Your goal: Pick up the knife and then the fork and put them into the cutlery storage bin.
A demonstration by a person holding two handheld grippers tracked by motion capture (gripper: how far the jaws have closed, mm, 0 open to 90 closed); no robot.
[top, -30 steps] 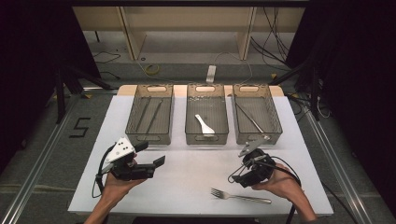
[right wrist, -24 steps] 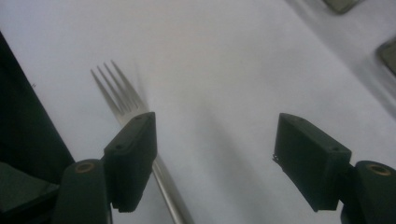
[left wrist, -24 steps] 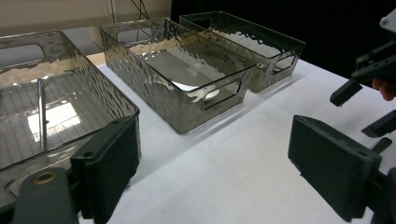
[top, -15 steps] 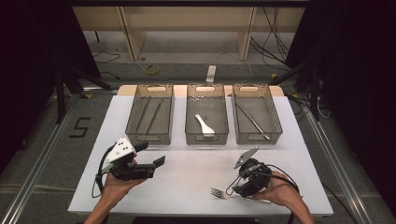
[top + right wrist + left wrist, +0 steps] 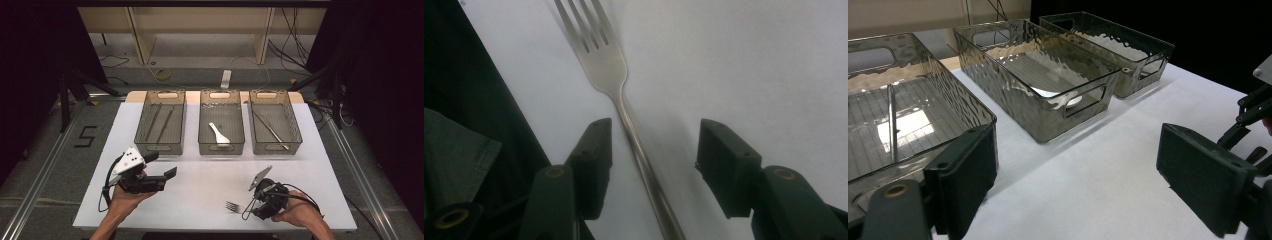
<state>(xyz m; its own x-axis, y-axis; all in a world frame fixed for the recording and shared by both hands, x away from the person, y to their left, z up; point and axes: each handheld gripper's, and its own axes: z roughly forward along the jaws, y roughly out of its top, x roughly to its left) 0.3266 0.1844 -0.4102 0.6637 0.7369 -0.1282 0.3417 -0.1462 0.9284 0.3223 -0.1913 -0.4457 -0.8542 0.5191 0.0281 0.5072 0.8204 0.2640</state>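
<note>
Nearest the person, at the front edge of the white surface [image 5: 210,190], the right hand-held gripper [image 5: 250,207] hung low over a metal fork [image 5: 624,105], and the coming grasp turned on how that fork lay against it. In the right gripper view the handle ran straight up the gap between the two black jaws, with the neck and tines lying beyond the jaw tips. The fork's long axis therefore followed the gripper's own pointing direction, and the jaws stood one on each side of the handle, square to it. The jaws had just been closing, yet bare surface showed between each pad and the handle, so nothing was gripped. In the high view the tines [image 5: 231,205] stuck out to the left of the gripper, near the front edge, while the handle ran under the gripper body. Judged from this, a further squeeze would pinch the handle across its width, provided the pads sat low enough to meet the thin metal.

The left hand-held gripper [image 5: 165,172] hovered well apart on the other side of the surface, its jaws wide open on nothing, so the right hand was plainly the nearer one.

Farther back stood three clear bins in a row: the left bin [image 5: 160,122] held long thin utensils, the middle bin [image 5: 221,121] a white spoon [image 5: 219,134], and the right bin [image 5: 274,121] a slender metal piece.
</note>
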